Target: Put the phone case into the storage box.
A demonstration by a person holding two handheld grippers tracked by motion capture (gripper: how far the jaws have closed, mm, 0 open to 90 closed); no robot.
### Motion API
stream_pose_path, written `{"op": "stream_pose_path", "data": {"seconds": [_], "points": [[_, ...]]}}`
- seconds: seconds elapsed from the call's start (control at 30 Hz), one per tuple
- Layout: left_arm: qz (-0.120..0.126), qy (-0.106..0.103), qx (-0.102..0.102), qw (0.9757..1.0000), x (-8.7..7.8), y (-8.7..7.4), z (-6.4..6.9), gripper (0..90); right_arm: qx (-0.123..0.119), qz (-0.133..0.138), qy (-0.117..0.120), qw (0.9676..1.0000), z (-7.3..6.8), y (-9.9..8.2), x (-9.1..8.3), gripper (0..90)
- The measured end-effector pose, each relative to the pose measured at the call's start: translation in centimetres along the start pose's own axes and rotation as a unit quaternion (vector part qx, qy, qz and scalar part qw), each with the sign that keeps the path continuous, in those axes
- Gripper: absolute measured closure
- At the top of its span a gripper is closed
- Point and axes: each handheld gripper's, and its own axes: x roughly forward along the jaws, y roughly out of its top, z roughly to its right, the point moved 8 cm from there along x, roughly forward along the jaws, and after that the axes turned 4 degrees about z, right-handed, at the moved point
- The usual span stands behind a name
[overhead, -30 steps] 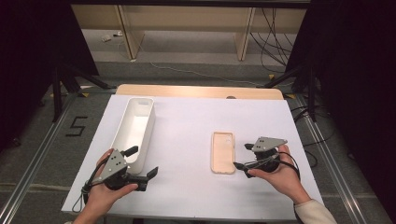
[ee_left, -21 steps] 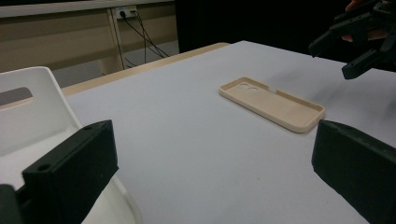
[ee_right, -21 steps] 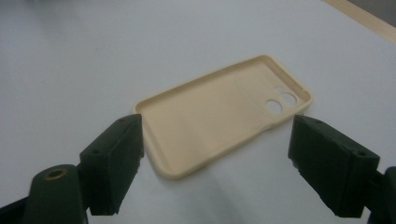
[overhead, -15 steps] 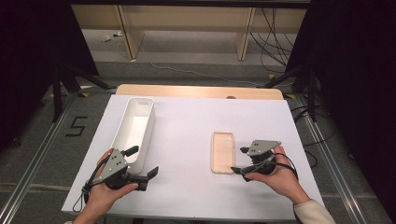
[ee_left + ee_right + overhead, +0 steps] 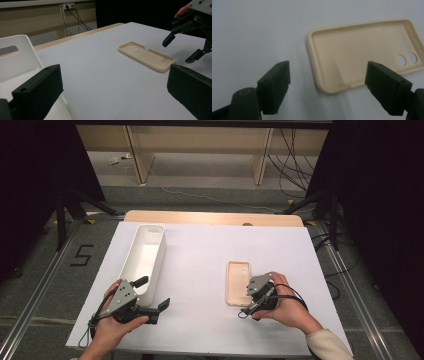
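So the beige phone case (image 5: 238, 282) is lying flat, open side up, toward the right half of the bench (image 5: 200, 250), closer to the near edge. Looks like thin flexible plastic: super light, bendy, probably slides on that smooth top. Best bet is pinching one raised side wall near the bottom corner. Right tongs (image 5: 327, 82) are spread apart right at that end, left tongs (image 5: 152, 295) also apart by the white bin (image 5: 142, 257)

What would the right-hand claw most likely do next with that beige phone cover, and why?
Probably ease forward and close on the phone case: the right gripper hovers open at the case's near corner, not yet touching it.
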Motion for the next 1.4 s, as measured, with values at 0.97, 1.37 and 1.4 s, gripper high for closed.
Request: {"op": "stream_pose_path", "data": {"seconds": [0.97, 1.37, 1.4], "points": [[0.006, -0.013, 0.007, 0.9999, 0.5, 0.3, 0.6, 0.0, -0.080, -0.088, -0.022, 0.9927, -0.6, 0.9, 0.7, 25.4], [0.003, -0.013, 0.008, 0.9999, 0.5, 0.2, 0.6, 0.0, -0.112, -0.125, -0.029, 0.9854, 0.5, 0.9, 1.8, 26.6], [0.003, -0.013, 0.009, 0.9999, 0.5, 0.2, 0.6, 0.0, -0.112, -0.127, -0.030, 0.9851, 0.6, 0.9, 1.9, 26.8]]}}
